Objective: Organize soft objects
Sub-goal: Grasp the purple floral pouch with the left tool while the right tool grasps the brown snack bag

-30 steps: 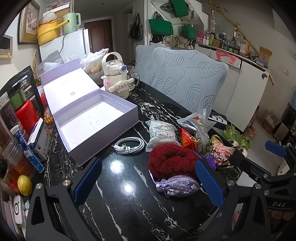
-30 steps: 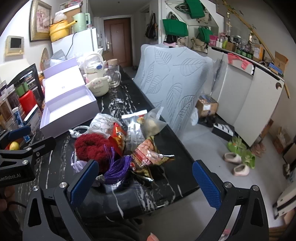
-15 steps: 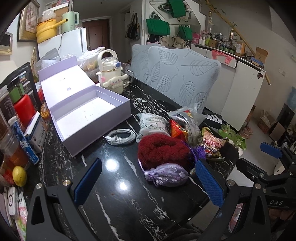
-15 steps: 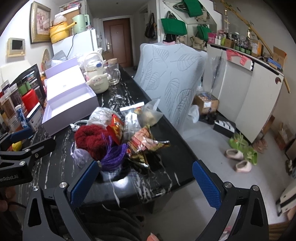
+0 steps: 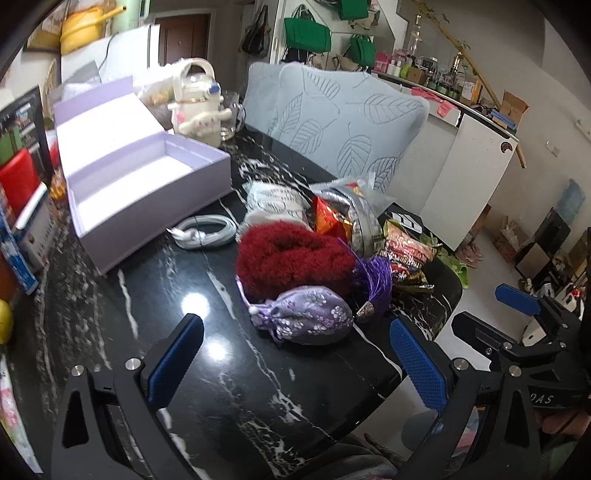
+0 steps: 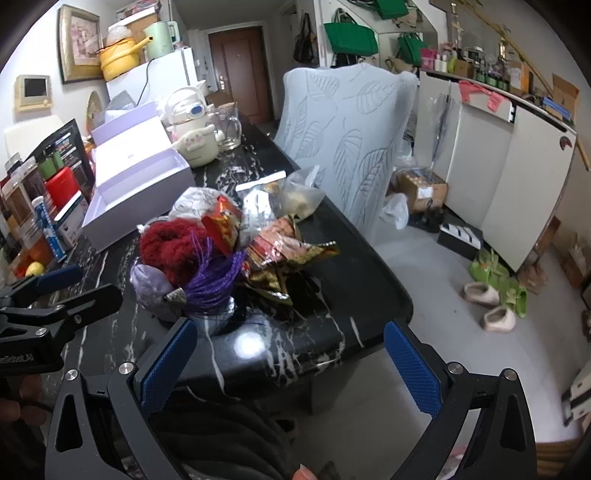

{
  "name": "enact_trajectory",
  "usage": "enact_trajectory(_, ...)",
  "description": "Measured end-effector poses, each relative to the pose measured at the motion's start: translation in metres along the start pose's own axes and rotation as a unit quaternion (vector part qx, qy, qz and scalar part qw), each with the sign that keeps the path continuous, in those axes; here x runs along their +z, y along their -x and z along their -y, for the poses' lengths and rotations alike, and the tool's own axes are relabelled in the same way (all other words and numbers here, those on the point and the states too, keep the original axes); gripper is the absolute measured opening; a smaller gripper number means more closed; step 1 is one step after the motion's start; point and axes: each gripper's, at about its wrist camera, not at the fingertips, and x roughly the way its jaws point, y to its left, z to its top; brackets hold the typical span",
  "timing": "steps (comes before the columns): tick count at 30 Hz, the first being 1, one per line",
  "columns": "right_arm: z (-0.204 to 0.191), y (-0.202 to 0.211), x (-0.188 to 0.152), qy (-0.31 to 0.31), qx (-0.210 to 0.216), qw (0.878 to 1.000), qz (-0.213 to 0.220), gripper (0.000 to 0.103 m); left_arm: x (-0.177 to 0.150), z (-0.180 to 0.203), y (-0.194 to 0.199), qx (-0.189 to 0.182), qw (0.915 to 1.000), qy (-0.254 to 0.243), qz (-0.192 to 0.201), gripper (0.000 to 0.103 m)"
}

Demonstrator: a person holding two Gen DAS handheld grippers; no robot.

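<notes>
A fuzzy red scrunchie [image 5: 291,258] lies touching a lilac floral pouch [image 5: 308,315] on the black table [image 5: 177,295].

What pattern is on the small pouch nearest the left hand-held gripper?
The pouch is lilac with small pale flowers; clearest in the left wrist view.

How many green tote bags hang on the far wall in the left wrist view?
3: a large green bag at left, one cut off at the top edge, one lower right. Others may be hidden.
</notes>
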Motion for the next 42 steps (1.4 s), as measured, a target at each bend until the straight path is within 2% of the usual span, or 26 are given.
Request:
enact_trajectory(8, 0.012, -0.016, -0.002, -0.003, 0.008, 1.0, -0.01, 0.103, -0.002, 0.003, -0.031, -0.005, 0.9997, 0.008, -0.024, 0.103)
enact_trajectory(20, 0.021, -0.045, 0.013, -0.005, 0.026, 0.999, -0.028, 0.103, 0.0, 0.002, -0.068, -0.011, 0.998, 0.013, -0.061, 0.102)
enact_trajectory(21, 0.021, -0.047, 0.014, -0.005, 0.029, 0.999, -0.029, 0.103, 0.001, 0.002, -0.07, -0.012, 0.998, 0.014, -0.061, 0.101)
enact_trajectory(23, 0.019, -0.051, 0.018, -0.001, 0.033, 0.999, -0.028, 0.103, 0.002, 0.001, -0.074, -0.015, 0.9978, 0.015, -0.063, 0.091)
enact_trajectory(26, 0.016, -0.058, 0.024, 0.008, 0.033, 0.999, -0.024, 0.103, 0.002, 0.001, -0.076, -0.013, 0.9981, 0.008, -0.059, 0.082)
enact_trajectory(32, 0.012, -0.071, 0.034, 0.016, 0.048, 0.999, -0.017, 0.103, 0.001, 0.0, -0.073, -0.02, 0.9987, -0.005, -0.046, 0.07)
enact_trajectory(37, 0.009, -0.084, 0.04, 0.017, 0.062, 0.998, -0.024, 0.094, 0.003, 0.001, -0.061, -0.016, 0.9993, -0.014, -0.032, 0.069)
enact_trajectory(42, 0.004, -0.091, 0.04, 0.02, 0.081, 0.996, -0.037, 0.086, 0.004, -0.012, -0.046, -0.022, 0.9994, 0.002, -0.027, 0.069)
